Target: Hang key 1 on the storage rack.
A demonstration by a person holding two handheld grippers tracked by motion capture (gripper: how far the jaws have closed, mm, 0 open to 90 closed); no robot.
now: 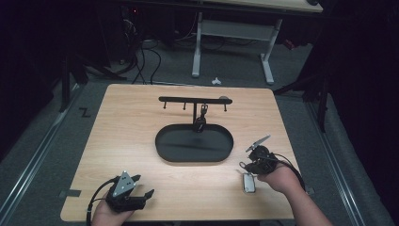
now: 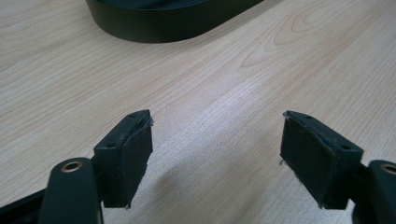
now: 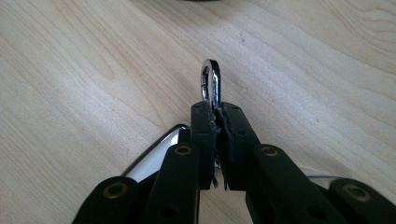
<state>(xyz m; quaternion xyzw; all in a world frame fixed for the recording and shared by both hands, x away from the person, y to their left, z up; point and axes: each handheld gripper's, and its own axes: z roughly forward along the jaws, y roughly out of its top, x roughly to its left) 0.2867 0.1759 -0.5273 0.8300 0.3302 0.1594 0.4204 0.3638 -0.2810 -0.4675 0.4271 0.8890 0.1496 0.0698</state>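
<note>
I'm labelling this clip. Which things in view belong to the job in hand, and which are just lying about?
In the job:
- right gripper, shut on the metal ring of a silver keychain
- black hook rack, one item already hanging
- oval black tray under it

Lying about:
- left gripper, open over bare table
- white desk frame behind
- floor cables

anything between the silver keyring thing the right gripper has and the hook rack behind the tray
Yes: the black tray lies on the table between the right gripper, shut on the metal ring, and the rack. It is low; a lifted ring should pass over it.
</note>
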